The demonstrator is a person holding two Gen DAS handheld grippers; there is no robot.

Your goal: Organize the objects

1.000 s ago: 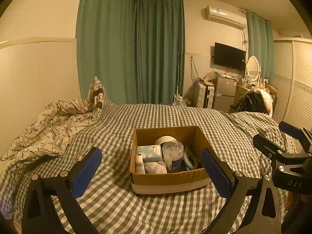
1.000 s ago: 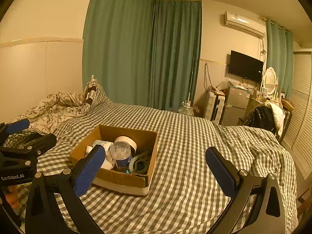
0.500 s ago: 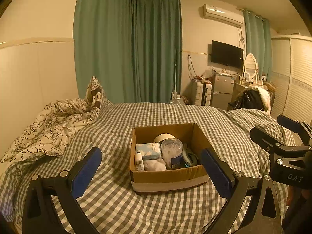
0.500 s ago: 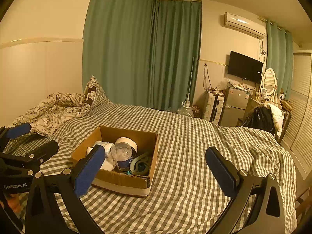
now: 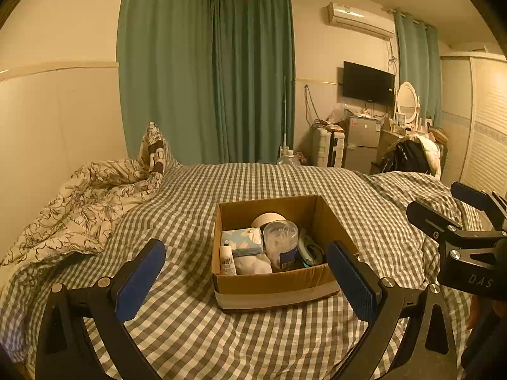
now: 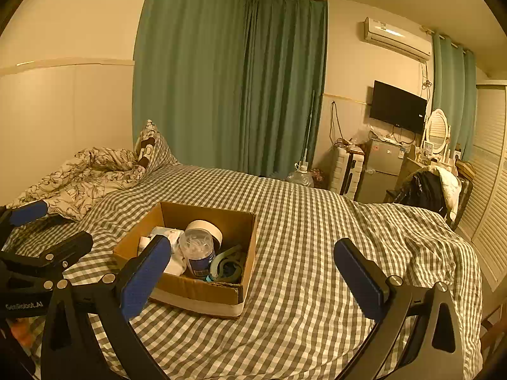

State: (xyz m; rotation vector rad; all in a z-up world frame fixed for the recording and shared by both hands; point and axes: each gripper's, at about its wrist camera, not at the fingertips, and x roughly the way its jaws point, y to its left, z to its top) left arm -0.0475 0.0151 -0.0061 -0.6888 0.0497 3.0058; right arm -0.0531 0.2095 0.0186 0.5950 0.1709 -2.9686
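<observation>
An open cardboard box (image 5: 272, 283) sits on the checked bed (image 5: 190, 332); it also shows in the right wrist view (image 6: 196, 288). Inside are a clear jar of cotton swabs (image 5: 281, 243), a roll of tape (image 5: 267, 218), a tissue pack (image 5: 242, 240), a small white tube (image 5: 227, 259), white cloth (image 5: 253, 266) and a teal coiled item (image 6: 228, 264). My left gripper (image 5: 245, 272) is open and empty, just in front of the box. My right gripper (image 6: 250, 269) is open and empty, to the right of the box.
A crumpled floral duvet (image 5: 82, 209) and pillow (image 5: 153, 148) lie at the left of the bed. Green curtains (image 5: 221, 79), a suitcase (image 5: 326, 150), a small fridge (image 5: 361, 142), a TV (image 5: 367, 84) and a wardrobe (image 5: 481, 133) stand beyond.
Both grippers have shifted only slightly; the views drift a little, and the box sits a touch more to the right in the left wrist view. Nothing was taken hold of.
</observation>
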